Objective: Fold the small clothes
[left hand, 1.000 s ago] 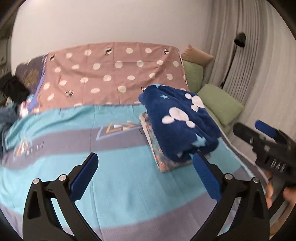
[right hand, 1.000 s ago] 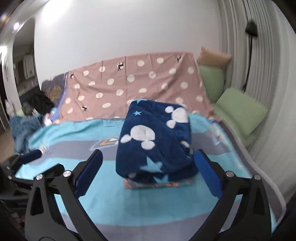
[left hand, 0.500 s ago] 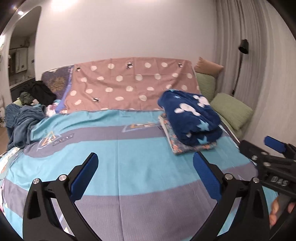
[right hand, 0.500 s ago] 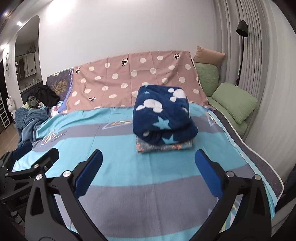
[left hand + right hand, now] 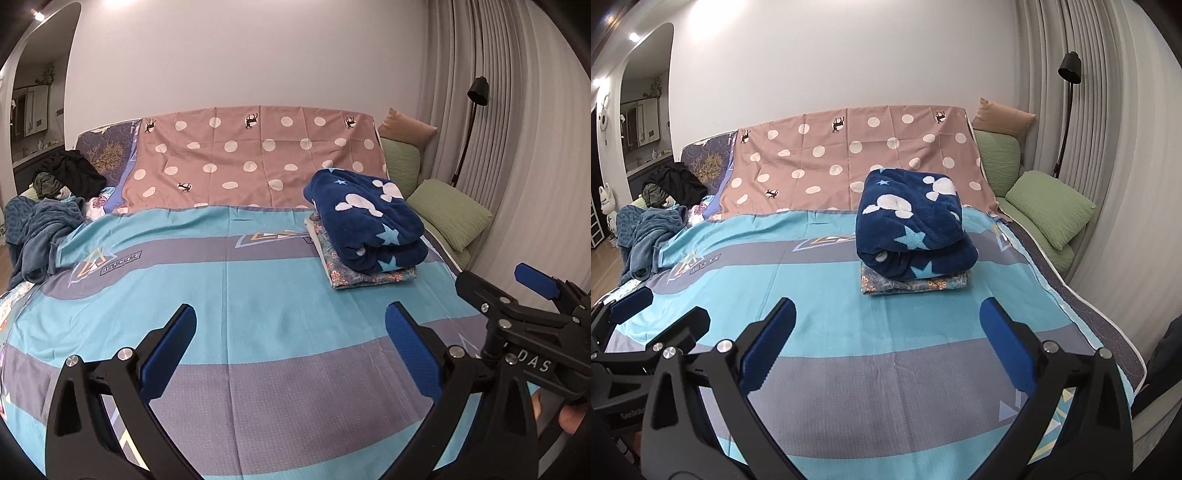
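A folded navy fleece garment with white shapes and light blue stars [image 5: 365, 218] [image 5: 914, 229] lies on top of a folded floral garment [image 5: 364, 275] [image 5: 916, 285] on the right half of the bed. My left gripper [image 5: 290, 347] is open and empty, held back over the bed's near part. My right gripper [image 5: 886, 339] is open and empty, also well short of the stack. The right gripper shows at the right of the left wrist view [image 5: 517, 306], and the left gripper at the left of the right wrist view [image 5: 646, 314].
The bed has a turquoise and grey striped cover [image 5: 236, 295] and a pink dotted sheet [image 5: 251, 158] at the back. Unfolded clothes, blue [image 5: 40, 232] and black [image 5: 74, 173], are piled at the far left. Green pillows [image 5: 448, 214] and a floor lamp [image 5: 469, 125] stand by the right wall.
Both grippers have pulled back from the folded stack toward the near edge of the bed. The stack stays in place and looks smaller and farther away.
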Demonstrator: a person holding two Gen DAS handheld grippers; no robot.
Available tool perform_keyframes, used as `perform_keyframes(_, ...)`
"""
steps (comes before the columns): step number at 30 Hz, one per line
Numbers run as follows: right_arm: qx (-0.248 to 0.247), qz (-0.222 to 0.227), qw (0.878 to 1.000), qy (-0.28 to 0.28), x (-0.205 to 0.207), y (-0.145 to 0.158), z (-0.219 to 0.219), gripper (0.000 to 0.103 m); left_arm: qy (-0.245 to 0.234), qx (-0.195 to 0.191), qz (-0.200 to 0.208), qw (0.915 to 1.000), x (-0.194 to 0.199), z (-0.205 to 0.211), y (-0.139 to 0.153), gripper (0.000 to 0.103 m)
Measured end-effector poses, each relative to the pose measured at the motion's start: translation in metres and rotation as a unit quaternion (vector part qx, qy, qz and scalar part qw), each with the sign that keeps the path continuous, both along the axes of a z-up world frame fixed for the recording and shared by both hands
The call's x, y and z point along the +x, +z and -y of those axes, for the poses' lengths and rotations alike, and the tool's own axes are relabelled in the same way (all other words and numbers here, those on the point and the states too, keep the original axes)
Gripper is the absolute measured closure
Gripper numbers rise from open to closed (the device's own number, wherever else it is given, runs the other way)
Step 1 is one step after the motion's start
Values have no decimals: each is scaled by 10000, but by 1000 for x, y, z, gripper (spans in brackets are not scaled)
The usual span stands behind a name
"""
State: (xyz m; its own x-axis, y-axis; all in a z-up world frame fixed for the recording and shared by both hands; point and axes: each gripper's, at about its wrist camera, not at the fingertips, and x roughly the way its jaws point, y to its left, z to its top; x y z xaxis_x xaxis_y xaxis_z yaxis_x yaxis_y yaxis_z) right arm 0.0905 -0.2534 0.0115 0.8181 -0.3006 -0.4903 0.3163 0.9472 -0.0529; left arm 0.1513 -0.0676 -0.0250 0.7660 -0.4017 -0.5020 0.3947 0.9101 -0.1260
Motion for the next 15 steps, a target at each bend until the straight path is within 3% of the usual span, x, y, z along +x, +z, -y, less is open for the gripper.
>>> perform_keyframes(15, 7, 49, 9999, -134, -3, 1, 5, 2, 181, 74, 274, 9994, -9, -2, 8, 1)
